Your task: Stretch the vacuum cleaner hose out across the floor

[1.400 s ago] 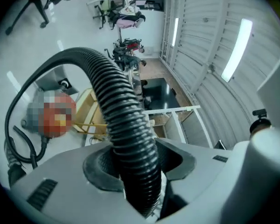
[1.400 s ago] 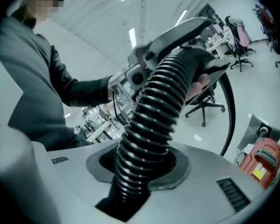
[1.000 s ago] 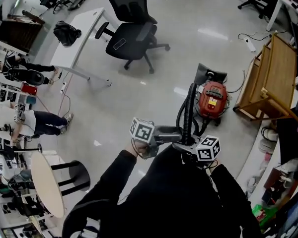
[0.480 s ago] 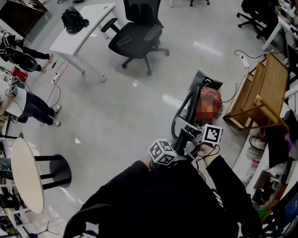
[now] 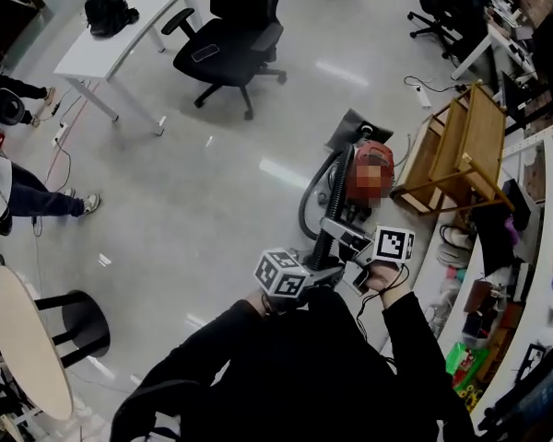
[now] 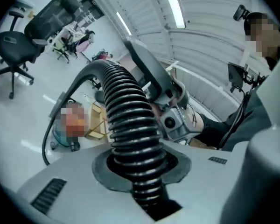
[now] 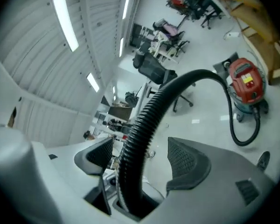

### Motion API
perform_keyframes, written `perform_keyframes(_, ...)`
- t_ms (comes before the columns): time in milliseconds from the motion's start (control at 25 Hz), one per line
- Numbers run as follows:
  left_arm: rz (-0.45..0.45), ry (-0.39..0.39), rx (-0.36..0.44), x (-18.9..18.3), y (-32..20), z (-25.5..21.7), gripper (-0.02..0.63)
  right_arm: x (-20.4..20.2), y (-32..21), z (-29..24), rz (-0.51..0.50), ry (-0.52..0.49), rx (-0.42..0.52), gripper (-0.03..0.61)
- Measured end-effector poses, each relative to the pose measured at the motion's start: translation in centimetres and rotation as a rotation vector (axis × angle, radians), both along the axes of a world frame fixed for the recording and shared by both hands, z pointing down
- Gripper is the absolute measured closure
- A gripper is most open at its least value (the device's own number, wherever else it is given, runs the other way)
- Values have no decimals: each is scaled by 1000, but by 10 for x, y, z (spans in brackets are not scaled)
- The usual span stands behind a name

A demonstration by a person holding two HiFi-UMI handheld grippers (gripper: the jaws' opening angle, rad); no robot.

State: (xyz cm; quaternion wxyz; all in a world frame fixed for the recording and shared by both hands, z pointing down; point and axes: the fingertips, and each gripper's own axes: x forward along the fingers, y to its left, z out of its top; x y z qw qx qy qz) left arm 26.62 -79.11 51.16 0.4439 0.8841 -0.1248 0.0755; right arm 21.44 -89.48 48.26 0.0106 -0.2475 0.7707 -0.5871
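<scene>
The black ribbed hose (image 5: 324,212) runs from the red vacuum cleaner (image 5: 369,178) on the floor in a loop up to my hands. My left gripper (image 5: 321,270) has just been closing and is now shut on the hose (image 6: 128,115). In the left gripper view (image 6: 137,167) both pads press on its ribs. A little further up the hose, my right gripper (image 5: 343,238) has just been opening. In the right gripper view (image 7: 140,160) the hose (image 7: 144,120) passes between the pads, which stand clear of it. The vacuum cleaner (image 7: 245,85) stands far beyond.
A black office chair (image 5: 226,44) and a white desk (image 5: 120,40) stand at the back left. A wooden frame (image 5: 452,150) is right of the vacuum cleaner. A round table (image 5: 23,339) and stool (image 5: 78,325) are near left. People sit at the left edge (image 5: 18,196).
My left gripper has moved right onto the hose and shut on it. My right gripper has let go of the hose, opened, and shifted up along it.
</scene>
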Motion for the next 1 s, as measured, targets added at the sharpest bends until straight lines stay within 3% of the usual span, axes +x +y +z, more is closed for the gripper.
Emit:
perform_keyframes(80, -4, 8, -16, -10, 0, -1, 503, 36, 18, 11, 134, 40, -5, 221)
perform_keyframes(160, -2, 12, -32, -17, -2, -9, 503, 58, 51, 15, 168, 76, 72, 221)
perform_keyframes(240, 24, -31, -52, -19, -1, -17, 502, 54, 96, 10, 97, 58, 180, 224)
perform_keyframes(320, 26, -60, -87, -16, 0, -28, 502, 37, 143, 10, -63, 82, 275, 225)
perform_keyframes(440, -30, -16, -145, -8, -7, -55, 502, 4, 195, 14, -269, 176, 399, 225)
perform_keyframes(600, -73, 60, -190, 22, 15, -87, 502, -22, 245, 13, -358, 215, 527, 225)
perform_keyframes(640, -63, 57, -185, 32, 26, -91, 502, -20, 255, 10, -362, 241, 567, 239)
perform_keyframes(680, -42, 40, -172, 42, 39, -92, 497, -15, 264, 6, -353, 257, 594, 301)
perform_keyframes(720, -14, 9, -153, 50, 53, -89, 481, -8, 274, 3, -339, 248, 600, 403)
perform_keyframes(800, 37, -87, -114, 57, 81, -69, 395, 7, 303, 9, -334, 177, 567, 405)
perform_keyframes(880, 49, -164, -114, 50, 106, -46, 355, 14, 328, 19, -351, 138, 535, 405)
perform_keyframes(1000, 7, -172, -169, 29, 139, -34, 341, 13, 346, 24, -375, 133, 523, 407)
